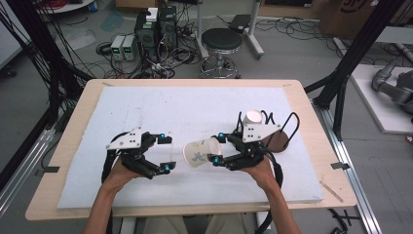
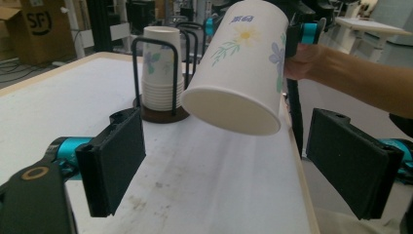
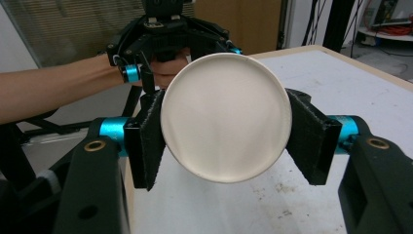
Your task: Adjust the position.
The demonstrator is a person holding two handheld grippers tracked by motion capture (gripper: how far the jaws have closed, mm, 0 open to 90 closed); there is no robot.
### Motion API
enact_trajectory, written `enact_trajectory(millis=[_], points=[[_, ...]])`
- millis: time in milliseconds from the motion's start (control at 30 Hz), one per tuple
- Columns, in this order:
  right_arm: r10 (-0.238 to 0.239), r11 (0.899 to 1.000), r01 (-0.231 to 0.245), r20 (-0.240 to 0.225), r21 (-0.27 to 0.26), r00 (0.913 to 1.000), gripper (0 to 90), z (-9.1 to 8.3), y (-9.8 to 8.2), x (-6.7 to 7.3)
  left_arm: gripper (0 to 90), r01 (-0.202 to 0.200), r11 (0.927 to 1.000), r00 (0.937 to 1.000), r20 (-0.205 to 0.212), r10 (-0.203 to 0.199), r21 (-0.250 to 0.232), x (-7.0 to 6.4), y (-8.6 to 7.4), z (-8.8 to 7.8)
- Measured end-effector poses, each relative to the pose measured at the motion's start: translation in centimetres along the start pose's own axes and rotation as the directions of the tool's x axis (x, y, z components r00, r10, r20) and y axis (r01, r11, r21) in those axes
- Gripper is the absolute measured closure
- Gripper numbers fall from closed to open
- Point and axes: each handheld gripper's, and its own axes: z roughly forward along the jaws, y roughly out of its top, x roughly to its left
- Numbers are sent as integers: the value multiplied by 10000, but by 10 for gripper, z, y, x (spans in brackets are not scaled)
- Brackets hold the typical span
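- The left hand-held gripper is sitting in the lower left of centre in the high view, its jaws standing apart with nothing between them, pointing right toward the cup.
- In the left gripper view its two black pads are rising from the lower corners of the frame, wide apart and gripping nothing, with bare white worktop between them.
- The worktop, a white sheet on a pale wooden board, is filling the middle of the high view.
- The flowered paper cup is lying on its side in the air just right of the left gripper's jaw tips, in the centre of the high view, its open mouth facing left.
- In the left gripper view the cup is hanging in the upper centre, tilted, mouth down toward the camera, above and beyond the open pads and clear of them.
- The right hand-held gripper is clamping the cup by its sides, right of centre in the high view.
- In the right gripper view the cup's round base is filling the centre, a black pad pressing on each side.
- A stack of paper cups is standing upright in a black wire holder, upper left of the left gripper view; in the high view it is just behind the right gripper.
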Motion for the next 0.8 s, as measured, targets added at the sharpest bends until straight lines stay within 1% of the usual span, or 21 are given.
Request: enact_trajectory(millis=[100, 200, 233, 267, 333, 467, 567, 700, 800], points=[[-36, 10000, 36, -71, -22, 10000, 378, 0, 0, 0, 142, 5, 10000, 9999, 146, -6, 42, 0, 1, 9], [-14, 10000, 14, -139, -13, 9999, 378, 1, 0, 0, 141, -105, 9999, 9991, 414, 105, -11, -1, 4, 19], [-88, 10000, 88, -111, -26, 9999, 378, 1, 0, 0, 140, -134, 9999, 9987, 498, 136, -42, -1, 5, 22], [-78, 10000, 78, -155, -10, 9998, 378, 1, 1, 0, 139, -164, 9999, 9986, 497, 166, -40, -2, 6, 25], [-65, 10000, 65, -206, 6, 9998, 378, 1, 1, 0, 135, -207, 9998, 9977, 647, 209, -43, -2, 8, 31], [-104, 9999, 104, -266, 0, 9996, 378, 1, 1, 1, 115, -212, 9998, 9959, 873, 216, -53, -2, 10, 37], [-97, 10000, 97, -375, -3, 9992, 378, 1, 1, 1, 93, -182, 9998, 9952, 964, 184, -31, -1, 11, 40], [-201, 9998, 201, -487, 0, 9986, 378, 2, 2, 2, 88, -190, 9998, 9944, 1038, 192, -30, -1, 11, 45], [-171, 9998, 173, -544, 33, 9984, 378, 3, 2, 2, 78, -264, 9996, 9931, 1141, 267, -47, -1, 12, 49]])
